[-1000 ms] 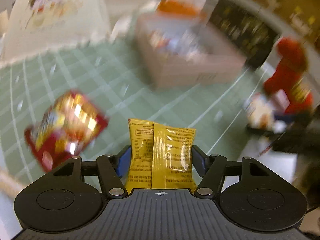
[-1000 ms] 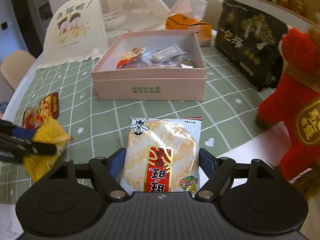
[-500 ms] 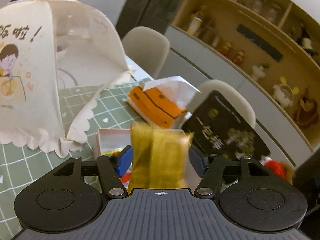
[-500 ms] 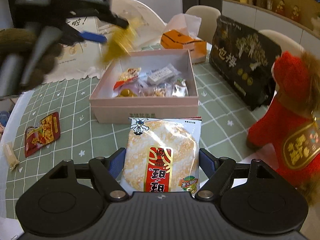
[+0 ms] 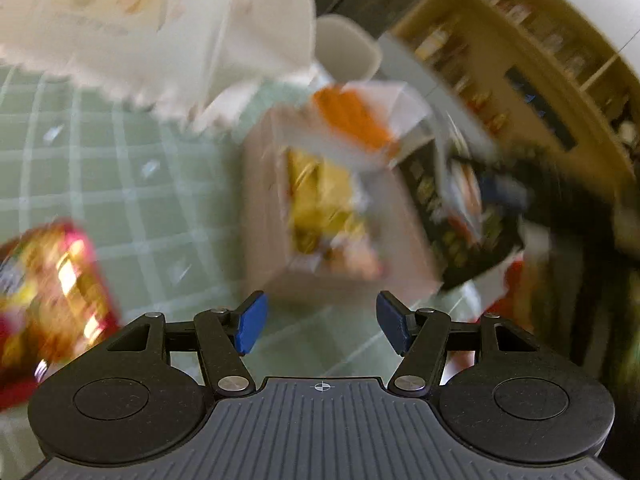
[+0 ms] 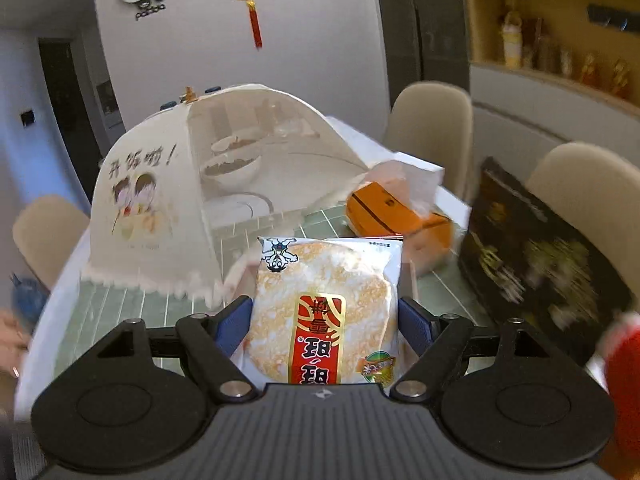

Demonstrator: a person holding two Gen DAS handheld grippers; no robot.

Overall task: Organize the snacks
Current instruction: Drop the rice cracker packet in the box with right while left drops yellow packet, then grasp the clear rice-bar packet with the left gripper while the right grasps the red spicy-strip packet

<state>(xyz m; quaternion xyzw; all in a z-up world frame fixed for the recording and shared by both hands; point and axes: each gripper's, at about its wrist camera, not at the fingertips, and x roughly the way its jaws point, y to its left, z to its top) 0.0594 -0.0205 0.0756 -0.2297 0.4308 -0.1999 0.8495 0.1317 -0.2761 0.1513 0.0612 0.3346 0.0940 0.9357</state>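
Observation:
My left gripper [image 5: 318,326] is open and empty, in front of the pink snack box [image 5: 264,220]. The yellow packet [image 5: 320,200] lies blurred inside the box among other snacks. A red snack bag [image 5: 48,292] lies on the green checked tablecloth [image 5: 120,184] to the left. My right gripper [image 6: 326,326] is shut on a white rice cracker packet [image 6: 324,300] with a red label, held up above the table. That gripper and packet also show, blurred, in the left wrist view [image 5: 464,196] over the box's right side.
A white mesh food cover [image 6: 180,200] stands at the back left of the table. An orange box in a plastic bag [image 6: 396,212] and a black gift box [image 6: 540,264] sit right of it. A red plush toy [image 6: 624,380] is at the far right. Beige chairs [image 6: 432,128] ring the table.
My left gripper let go of the yellow packet, which now lies in the pink box, and has pulled back. My right gripper rose and tilted up with the rice cracker packet.

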